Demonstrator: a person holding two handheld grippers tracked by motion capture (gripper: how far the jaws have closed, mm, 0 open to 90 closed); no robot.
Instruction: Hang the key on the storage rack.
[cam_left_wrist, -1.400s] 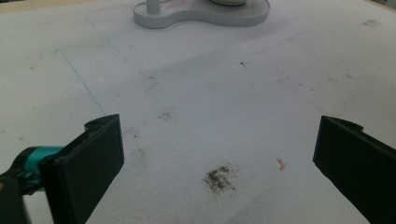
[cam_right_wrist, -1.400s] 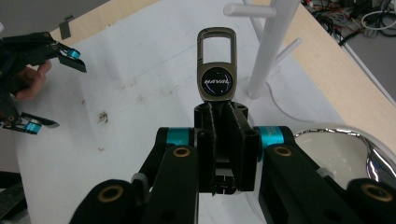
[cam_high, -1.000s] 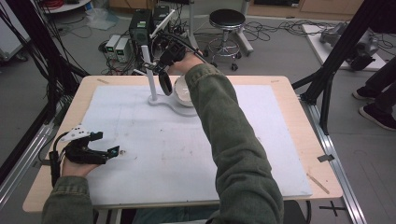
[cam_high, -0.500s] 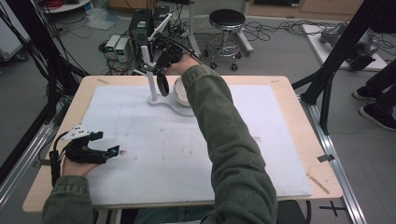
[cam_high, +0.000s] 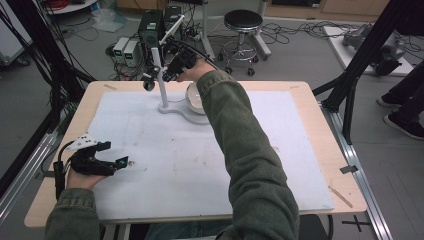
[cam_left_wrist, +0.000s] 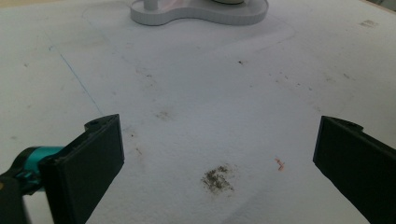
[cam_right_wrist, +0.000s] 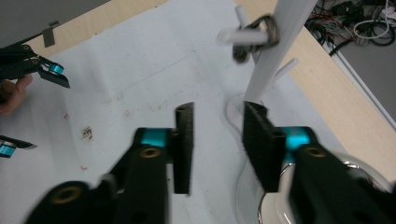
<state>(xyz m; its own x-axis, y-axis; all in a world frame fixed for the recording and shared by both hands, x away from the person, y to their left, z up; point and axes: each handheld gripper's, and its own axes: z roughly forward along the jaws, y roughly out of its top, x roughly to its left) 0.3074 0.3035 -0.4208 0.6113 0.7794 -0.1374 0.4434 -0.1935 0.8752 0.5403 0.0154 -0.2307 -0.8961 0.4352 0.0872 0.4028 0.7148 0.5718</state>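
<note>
Metal ring (cam_right_wrist: 261, 31) on white stand's peg (cam_right_wrist: 243, 35): light, slippery; pinch lower rim. Right gripper (cam_right_wrist: 215, 136) jaws open, empty; left gripper (cam_high: 92, 159) open, idle near-left.

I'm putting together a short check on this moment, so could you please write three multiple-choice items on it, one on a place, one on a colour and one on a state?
1. Where does the white stand sit on the table?
A. near the far edge
B. at the near right corner
C. under the left gripper

2. What colour are the accents behind the pads of the right gripper?
A. red
B. teal
C. yellow

3. How do the jaws of the left gripper stand?
A. shut on a ring
B. shut on nothing
C. wide apart, holding nothing

Answers:
1 A, since the high view shows its base toward the far side, beside the white bowl.
2 B, since the right gripper view shows teal behind both pads.
3 C, since the left gripper view shows bare white mat between the jaws.
</note>
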